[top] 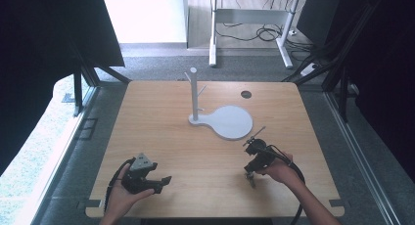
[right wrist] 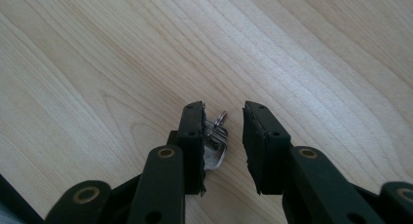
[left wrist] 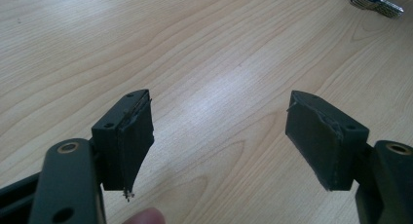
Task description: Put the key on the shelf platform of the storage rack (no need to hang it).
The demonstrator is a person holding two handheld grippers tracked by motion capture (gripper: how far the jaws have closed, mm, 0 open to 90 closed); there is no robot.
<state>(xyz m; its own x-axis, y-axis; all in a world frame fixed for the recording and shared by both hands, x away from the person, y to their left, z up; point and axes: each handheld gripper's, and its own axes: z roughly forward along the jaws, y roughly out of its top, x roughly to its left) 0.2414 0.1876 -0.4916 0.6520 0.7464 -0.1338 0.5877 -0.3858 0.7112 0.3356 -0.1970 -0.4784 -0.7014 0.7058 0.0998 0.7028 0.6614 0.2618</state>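
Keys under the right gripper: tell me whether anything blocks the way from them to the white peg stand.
Nothing visible does. The keys lie on the table between the right gripper's open jaws, and only bare wood lies between them and the stand on its round base.

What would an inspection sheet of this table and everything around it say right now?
Surface: wooden table, with a dark round hole near the far right.
Job's things: white peg stand upright on its round base; small keys lying on the wood between the right jaws.
Clutter: nothing seen.
Grippers: left gripper jaws wide apart with nothing between them; right gripper jaws narrowly apart around the keys, not yet closed on them.
Cables: one trails from each gripper; more cables lie on the floor beyond.
Surroundings: grey floor, white desk legs, dark curtains.
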